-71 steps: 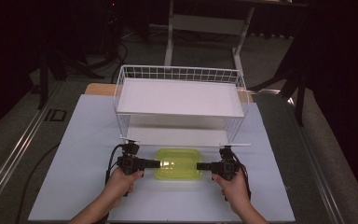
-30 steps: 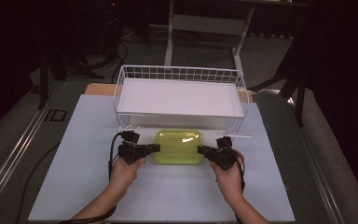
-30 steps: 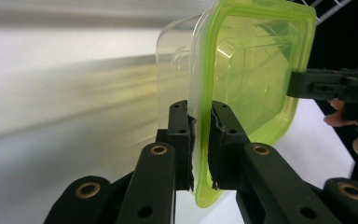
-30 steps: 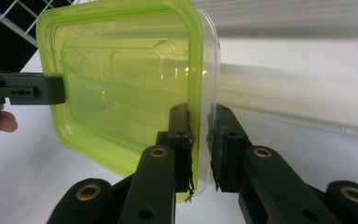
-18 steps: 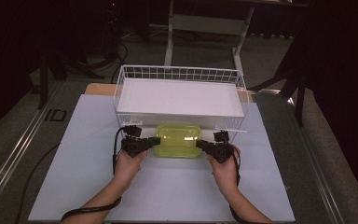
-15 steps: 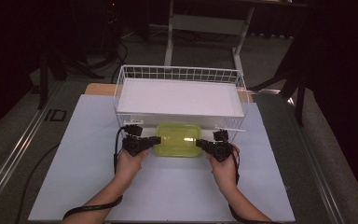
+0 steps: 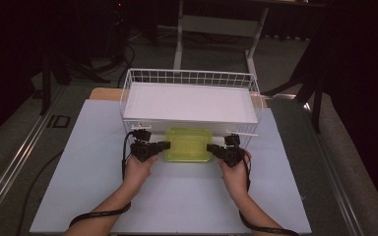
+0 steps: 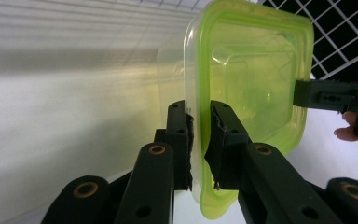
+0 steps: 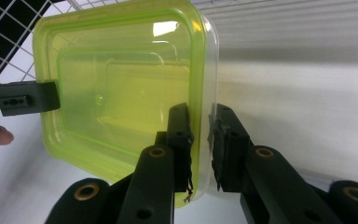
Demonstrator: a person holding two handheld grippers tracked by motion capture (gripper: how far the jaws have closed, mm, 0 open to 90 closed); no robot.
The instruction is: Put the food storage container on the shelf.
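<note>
While both hands reach in from the near edge of the table [image 7: 78,196], the left gripper [image 7: 163,145] and right gripper [image 7: 211,147] clamp the two short ends of a yellow-green plastic box [image 7: 188,144], one on each side. In the left gripper view, the jaws are narrow and pinched on the box rim [image 8: 196,154], one pad inside the lip & one outside; the right gripper view shows the same pinch on the opposite rim [image 9: 200,149], w/ the other gripper's black jaw seen at the far end of the box. The box is see-through, with a brighter green lid or rim. It sits level between the grippers, roughly centre of the table left-to-right, just at the near side of a white wire basket [image 7: 128,93] and partly tucked under the white board [image 7: 189,103] that lies in the basket. Whether the box touches the table or hangs just above it, can't tell. A dark cable runs from each gripper back along the forearm. Beyond the basket, at the far side, stands a grey metal frame [image 7: 179,34] on a dark floor.
</note>
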